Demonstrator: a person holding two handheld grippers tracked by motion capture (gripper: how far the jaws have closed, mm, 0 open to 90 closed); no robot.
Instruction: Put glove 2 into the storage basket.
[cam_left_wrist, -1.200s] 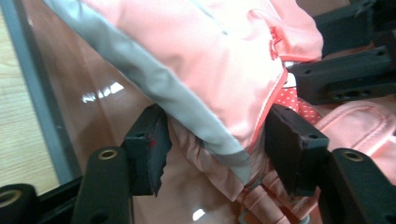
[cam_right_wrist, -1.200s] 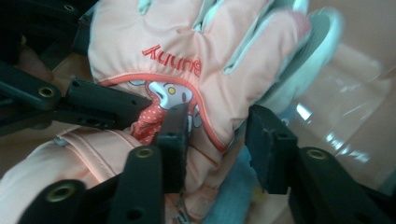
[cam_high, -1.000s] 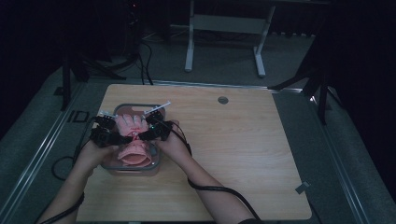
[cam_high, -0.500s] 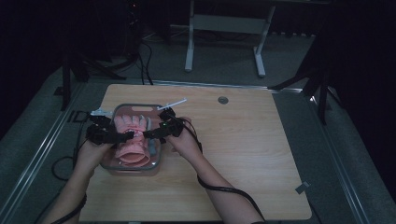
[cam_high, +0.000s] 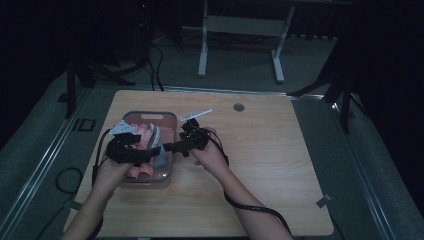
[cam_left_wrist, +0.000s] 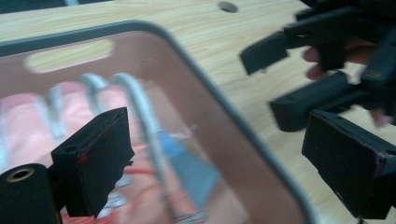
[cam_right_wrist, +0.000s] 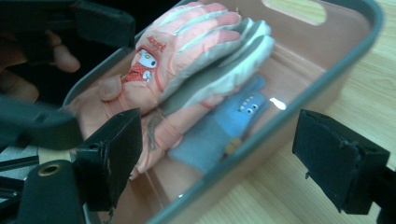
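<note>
1. The left hand-held gripper (cam_high: 152, 150), with blocky matte black jaws, has just been opening; it is standing wide and gripping nothing.
2. The right hand-held gripper (cam_high: 170, 147) has likewise been opening, its square pads bare and well apart.
3. Padded pink gloves (cam_right_wrist: 187, 60), quilted with grey fingers, are lying in the rounded translucent pink bin (cam_right_wrist: 322, 74).
4. A soft blue cloth (cam_right_wrist: 219, 135) is sitting at the gloves' 5 o'clock.
5. The bin is resting on the wood-grain counter (cam_high: 280, 165), toward its 9 o'clock edge.
</note>
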